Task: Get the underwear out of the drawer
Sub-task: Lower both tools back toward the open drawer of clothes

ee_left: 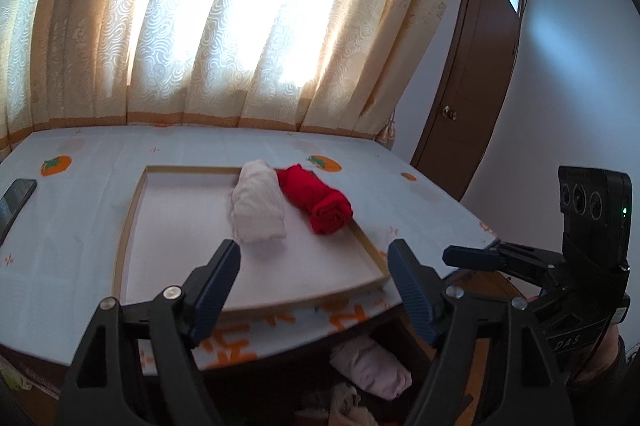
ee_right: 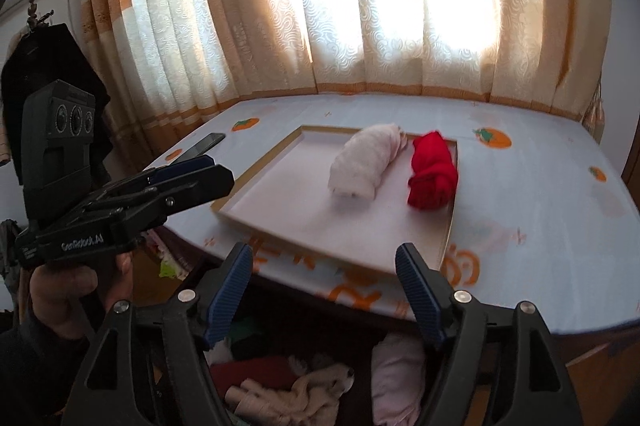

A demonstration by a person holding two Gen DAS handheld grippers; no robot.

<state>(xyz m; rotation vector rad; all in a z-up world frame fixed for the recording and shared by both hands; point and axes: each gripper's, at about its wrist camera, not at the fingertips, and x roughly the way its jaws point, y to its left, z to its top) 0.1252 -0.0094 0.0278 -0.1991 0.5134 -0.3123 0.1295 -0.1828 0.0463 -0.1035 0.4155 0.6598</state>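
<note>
Two rolled underwear pieces are seen lying side by side, touching, in a shallow wood-rimmed tray (ee_left: 124,226) on the cloth-covered counter (ee_left: 60,246). The white roll (ee_left: 258,208) is laid with its long axis running from the curtain side toward the counter's front edge; the red roll (ee_left: 320,202) lies just right of it, its spiral end turned toward the front. More clothing is seen in the open drawer (ee_right: 320,386) below. Both the left gripper (ee_left: 314,290) and right gripper (ee_right: 324,294) are held with fingers released, nothing between them.
</note>
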